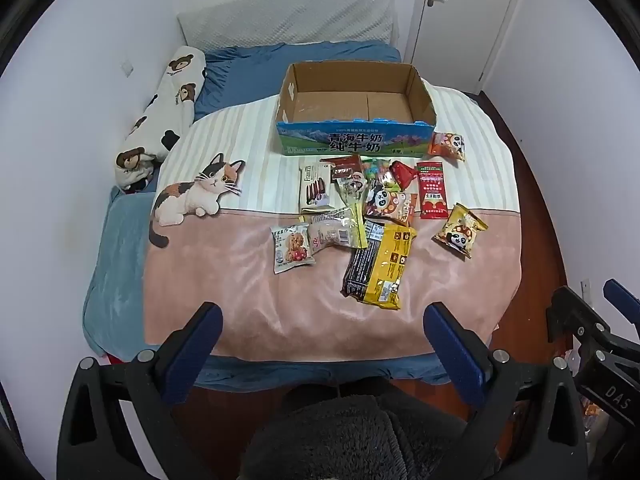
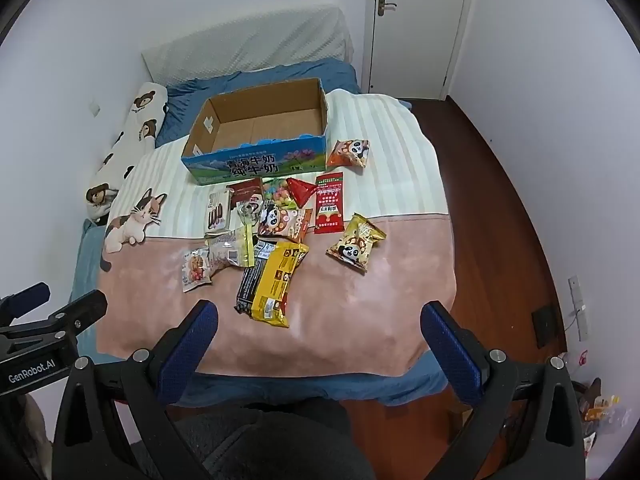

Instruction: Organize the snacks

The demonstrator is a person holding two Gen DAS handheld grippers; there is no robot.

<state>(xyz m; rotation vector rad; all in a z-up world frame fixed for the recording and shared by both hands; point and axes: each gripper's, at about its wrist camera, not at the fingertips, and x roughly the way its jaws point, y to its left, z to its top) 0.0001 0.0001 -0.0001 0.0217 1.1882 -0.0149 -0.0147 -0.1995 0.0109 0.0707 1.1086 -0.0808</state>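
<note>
Several snack packets lie spread on the pink-and-striped blanket [image 1: 248,288] of a bed. A large yellow-and-black bag [image 1: 380,264] [image 2: 274,280] is nearest. A yellow panda packet [image 1: 460,230] [image 2: 356,246] lies to the right, a long red packet [image 1: 431,190] [image 2: 329,204] behind it, and an orange panda packet [image 1: 447,146] [image 2: 348,153] sits beside the box. An open cardboard milk box [image 1: 352,142] [image 2: 256,164] stands empty behind the pile. My left gripper [image 1: 324,332] and my right gripper [image 2: 320,332] are both open and empty, held above the bed's near edge.
A cat figure [image 1: 196,196] is on the blanket's left. A bear-print bolster [image 1: 160,116] lies along the left wall. A blue pillow and white headboard [image 1: 288,20] are behind the box. Wooden floor [image 2: 492,216] and a white door [image 2: 416,24] are to the right.
</note>
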